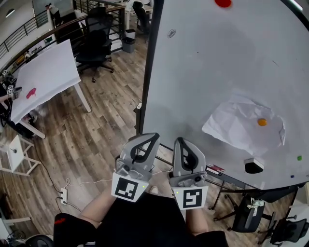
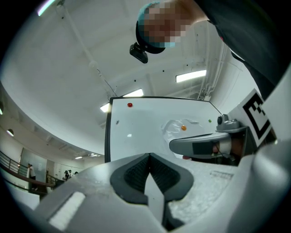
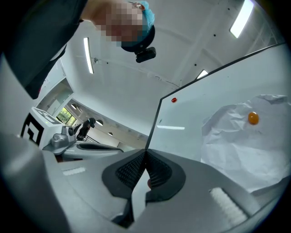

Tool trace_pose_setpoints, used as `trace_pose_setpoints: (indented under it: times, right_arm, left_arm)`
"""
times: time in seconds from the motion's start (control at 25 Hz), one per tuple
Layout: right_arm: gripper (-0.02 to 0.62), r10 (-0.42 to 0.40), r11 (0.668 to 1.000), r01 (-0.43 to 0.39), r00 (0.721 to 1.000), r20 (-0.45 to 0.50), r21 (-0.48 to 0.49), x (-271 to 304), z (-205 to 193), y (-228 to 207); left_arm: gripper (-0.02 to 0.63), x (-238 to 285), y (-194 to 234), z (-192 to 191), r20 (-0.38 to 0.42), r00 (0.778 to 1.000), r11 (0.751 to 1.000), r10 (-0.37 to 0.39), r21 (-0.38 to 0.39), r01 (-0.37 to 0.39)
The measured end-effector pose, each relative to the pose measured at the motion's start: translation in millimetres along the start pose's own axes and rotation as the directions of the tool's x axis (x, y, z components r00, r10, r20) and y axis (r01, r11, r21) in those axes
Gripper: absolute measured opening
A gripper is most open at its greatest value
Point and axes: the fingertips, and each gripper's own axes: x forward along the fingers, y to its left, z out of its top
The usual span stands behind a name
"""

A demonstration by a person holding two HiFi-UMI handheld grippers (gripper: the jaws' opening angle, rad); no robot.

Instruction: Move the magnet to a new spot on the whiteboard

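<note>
Overhead, left gripper (image 1: 150, 138) and right gripper (image 1: 179, 142) side by side, whiteboard (image 1: 217, 62) ahead, orange magnet (image 1: 261, 122) on crumpled paper (image 1: 234, 128) beyond and right of both tips, left gripper view, jaws pressed together, empty, right gripper view, likewise closed on nothing.

The whiteboard (image 1: 193, 72) is offering a wide bare field across its upper and left parts, with only a red magnet (image 1: 222, 3) sitting at its top edge. Lower right, a crumpled paper sheet (image 1: 236, 128) is bulging off the surface under the orange magnet (image 1: 261, 122). An eraser (image 1: 253, 165) is sitting just below the sheet, and a green magnet (image 1: 299, 157) is sitting near the right edge. The board's dark left frame (image 1: 147, 72) is bordering open wooden floor (image 1: 101, 130).
</note>
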Motion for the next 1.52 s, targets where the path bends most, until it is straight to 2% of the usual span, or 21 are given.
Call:
trace_pose_setpoints:
  times: [0.28,0.76,1.52]
  right_arm:
    - [0.002,0.017,1.0,-0.017,1.0,0.002,0.021,-8,-9,9]
    - [0.0,0.002,0.999,-0.002,1.0,-0.008,0.052,-16,-21,9]
    - [0.0,0.016,0.998,-0.015,1.0,-0.02,0.064,-12,-34,6]
  left_arm:
    - [0.0,-16,-1,-11,0.007,1.0,1.0,0.004,-0.002,-0.004]
    - [0.001,-27,1,-30,-0.044,0.998,0.999,0.037,-0.029,-0.039]
    - [0.001,-21,3,-35,-0.042,0.998,0.999,0.035,-0.023,-0.036]
